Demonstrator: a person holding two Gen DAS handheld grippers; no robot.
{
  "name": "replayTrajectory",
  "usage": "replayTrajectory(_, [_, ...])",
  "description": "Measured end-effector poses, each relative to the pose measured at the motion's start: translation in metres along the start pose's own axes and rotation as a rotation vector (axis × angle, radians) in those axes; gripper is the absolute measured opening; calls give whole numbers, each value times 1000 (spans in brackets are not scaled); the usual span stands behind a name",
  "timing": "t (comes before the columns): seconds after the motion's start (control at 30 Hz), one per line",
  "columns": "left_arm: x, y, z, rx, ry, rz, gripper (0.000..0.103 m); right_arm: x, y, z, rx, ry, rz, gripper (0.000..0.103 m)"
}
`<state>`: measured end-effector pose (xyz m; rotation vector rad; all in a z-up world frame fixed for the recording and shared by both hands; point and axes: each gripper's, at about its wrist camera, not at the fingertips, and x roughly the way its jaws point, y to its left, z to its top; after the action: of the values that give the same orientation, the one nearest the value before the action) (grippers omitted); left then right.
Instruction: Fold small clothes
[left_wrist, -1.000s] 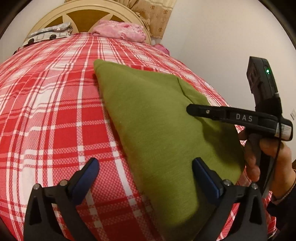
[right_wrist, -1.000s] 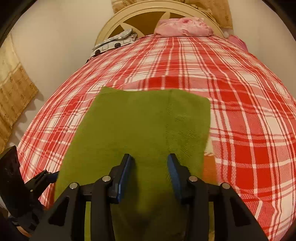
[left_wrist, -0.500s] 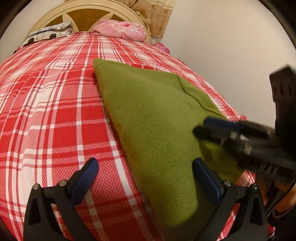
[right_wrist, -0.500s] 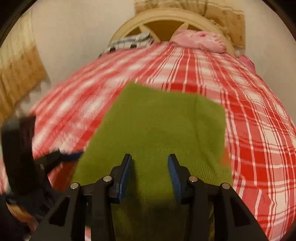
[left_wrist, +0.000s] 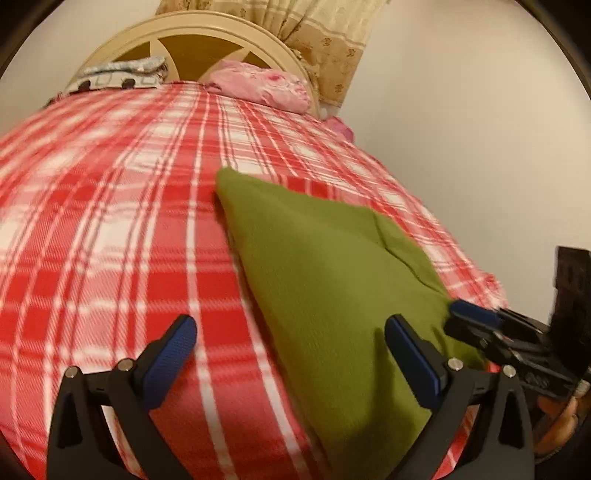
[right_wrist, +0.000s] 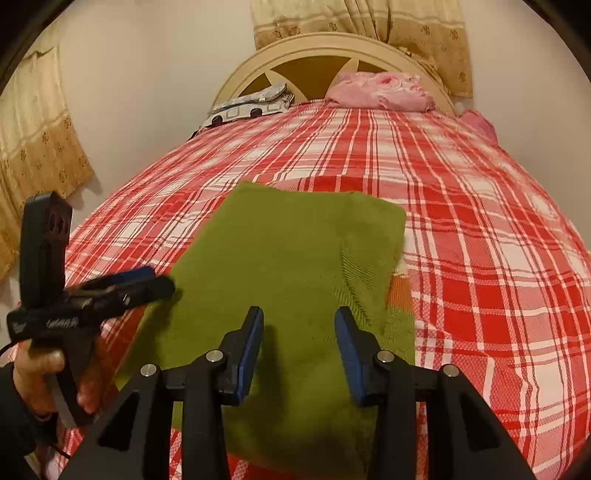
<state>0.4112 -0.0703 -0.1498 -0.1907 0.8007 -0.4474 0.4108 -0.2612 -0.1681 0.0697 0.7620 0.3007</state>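
Note:
A folded olive-green knit garment (left_wrist: 332, 280) lies flat on the red and white plaid bedspread (left_wrist: 110, 229); it also shows in the right wrist view (right_wrist: 288, 258). My left gripper (left_wrist: 291, 354) is open and empty, above the garment's near left edge; it shows from the side in the right wrist view (right_wrist: 162, 282). My right gripper (right_wrist: 299, 350) is open and empty, hovering over the garment's near end. It shows in the left wrist view (left_wrist: 454, 317) at the garment's right edge.
A cream headboard (right_wrist: 332, 51) stands at the far end, with pink bedding (right_wrist: 380, 90) and a patterned pillow (right_wrist: 251, 107) in front of it. Beige curtains (right_wrist: 40, 140) hang on the walls. The bedspread (right_wrist: 480, 221) stretches right of the garment.
Both grippers have pulled back and up from the garment. The right gripper, which reached over the cloth a second ago, now sits low at its near right edge.

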Motion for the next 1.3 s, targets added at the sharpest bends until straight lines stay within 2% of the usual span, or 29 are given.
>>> replayTrajectory(0.07, [17, -1, 2, 9, 48, 29, 103, 4, -1, 1, -7, 13, -16, 40])
replayTrajectory(0.17, [28, 1, -2, 9, 79, 33, 103, 13, -9, -2, 29, 56, -10, 40])
replayTrajectory(0.37, [27, 3, -12, 0, 76, 25, 103, 16, -13, -10, 25, 80, 20, 40])
replayTrajectory(0.43, [27, 1, -14, 12, 74, 25, 103, 10, -15, -3, 42, 54, 38, 40])
replayTrajectory(0.47, [27, 1, -14, 8, 74, 19, 103, 3, -18, 5, 59, 14, 31, 40])
replayTrajectory(0.53, [26, 3, -14, -7, 72, 5, 103, -3, -26, 18, 95, -32, -5, 39])
replayTrajectory(0.57, [26, 3, -13, -9, 71, 2, 103, 0, -34, 24, 125, -24, -35, 39])
replayTrajectory(0.63, [25, 3, -14, -13, 67, -4, 103, 12, -46, 31, 160, 8, -81, 29])
replayTrajectory(0.67, [24, 3, -14, -14, 66, -7, 103, 19, -50, 32, 165, 23, -89, 20])
replayTrajectory(0.7, [23, 4, -14, -15, 65, -15, 103, 26, -54, 32, 166, 44, -94, 17])
replayTrajectory(0.73, [21, 4, -15, -18, 64, -32, 103, 36, -58, 30, 169, 78, -96, 16])
replayTrajectory(0.8, [17, 3, -17, -20, 58, -60, 103, 41, -63, 27, 183, 89, -90, 13])
replayTrajectory(1.0, [9, -6, -30, -31, 81, -125, 103, 32, -67, 23, 193, 49, -101, 9])
replayTrajectory(1.13, [11, -20, -34, 37, 97, -98, 103, 40, -68, 17, 196, 55, -114, 9])
replayTrajectory(1.3, [13, -17, -34, 33, 102, -107, 103, 26, -73, 17, 218, 40, -40, 11])
